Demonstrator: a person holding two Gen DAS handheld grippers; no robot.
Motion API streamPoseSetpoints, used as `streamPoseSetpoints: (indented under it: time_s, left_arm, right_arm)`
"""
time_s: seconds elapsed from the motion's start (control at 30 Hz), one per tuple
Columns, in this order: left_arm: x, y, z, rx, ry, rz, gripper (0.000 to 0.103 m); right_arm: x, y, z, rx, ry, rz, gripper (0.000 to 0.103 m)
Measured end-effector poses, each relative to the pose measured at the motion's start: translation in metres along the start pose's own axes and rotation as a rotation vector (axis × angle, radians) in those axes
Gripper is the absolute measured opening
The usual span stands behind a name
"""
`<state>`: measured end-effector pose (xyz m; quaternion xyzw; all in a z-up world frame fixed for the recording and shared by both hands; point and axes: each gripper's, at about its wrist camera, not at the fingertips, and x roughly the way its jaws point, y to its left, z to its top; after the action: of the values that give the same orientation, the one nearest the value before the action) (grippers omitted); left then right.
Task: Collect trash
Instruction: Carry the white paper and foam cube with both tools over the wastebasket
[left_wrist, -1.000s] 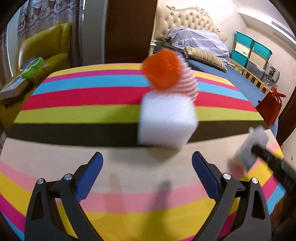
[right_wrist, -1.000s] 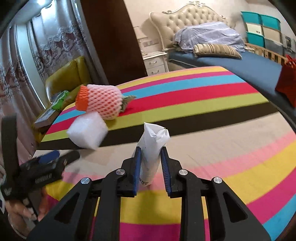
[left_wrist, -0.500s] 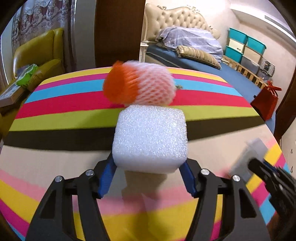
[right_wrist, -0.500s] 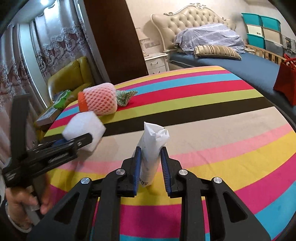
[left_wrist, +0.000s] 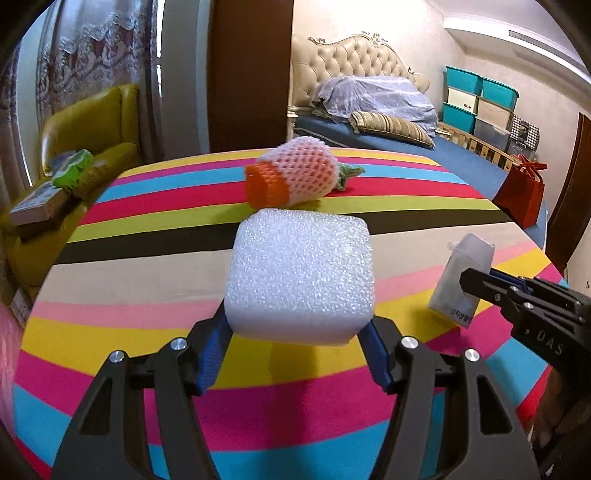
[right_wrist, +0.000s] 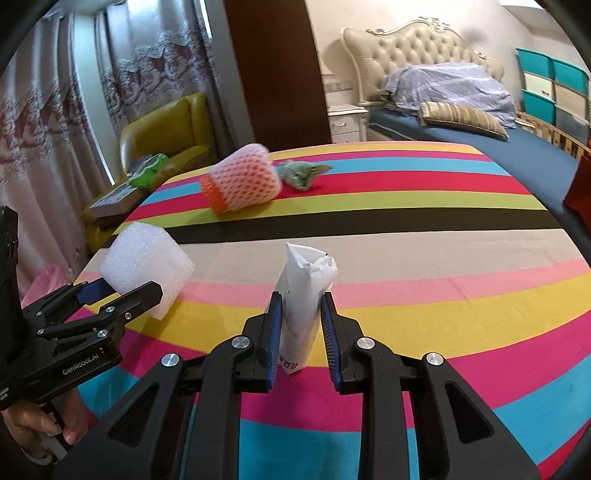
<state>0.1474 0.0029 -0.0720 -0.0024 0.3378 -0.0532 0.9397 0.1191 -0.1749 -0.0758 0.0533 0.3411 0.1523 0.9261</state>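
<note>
My left gripper (left_wrist: 297, 350) is shut on a white foam block (left_wrist: 301, 275), its blue pads pressed on both lower sides; the block is lifted a little off the striped tablecloth (left_wrist: 147, 332). The same block (right_wrist: 146, 266) and left gripper (right_wrist: 122, 291) show at the left of the right wrist view. My right gripper (right_wrist: 301, 328) is shut on a crumpled white paper packet (right_wrist: 304, 291), held upright; that packet (left_wrist: 461, 278) appears at the right of the left wrist view. An orange and white foam fruit net (left_wrist: 295, 177) and a green scrap (left_wrist: 349, 173) lie farther back on the table.
A yellow armchair (left_wrist: 88, 147) with books and a green bag stands left of the table. A bed (left_wrist: 388, 122) and teal storage boxes (left_wrist: 480, 96) lie behind; a red bag (left_wrist: 524, 192) stands at the right. A pink bag (right_wrist: 48, 280) shows low left. A hand (right_wrist: 40, 424) holds the left tool.
My left gripper went from wide open before the foam block to closed on it, and has drawn it back from the fruit net. The right gripper keeps its packet and has shifted a little.
</note>
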Motion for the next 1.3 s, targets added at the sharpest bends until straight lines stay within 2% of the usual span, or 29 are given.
streamPoseSetpoints:
  time_s: [0.33, 0.63, 0.83, 1.0, 1.3]
  left_arm:
    - [-0.034, 0.048, -0.025, -0.046, -0.023, 0.055, 0.062]
    - [-0.061, 0.076, -0.040, -0.055, -0.040, 0.095, 0.062]
    - [-0.083, 0.102, -0.043, -0.084, -0.069, 0.141, 0.062]
    - [-0.103, 0.131, -0.048, -0.130, -0.081, 0.182, 0.062]
    - [-0.149, 0.191, -0.059, -0.182, -0.117, 0.306, 0.062]
  right_arm:
    - [-0.003, 0.046, -0.007, -0.096, 0.019, 0.077, 0.025]
    - [-0.006, 0.095, -0.013, -0.257, 0.004, 0.059, 0.025]
    - [-0.004, 0.127, -0.012, -0.330, 0.010, 0.086, 0.025]
    - [-0.001, 0.166, -0.008, -0.405, 0.006, 0.126, 0.025]
    - [0.004, 0.247, 0.004, -0.548, -0.026, 0.233, 0.025]
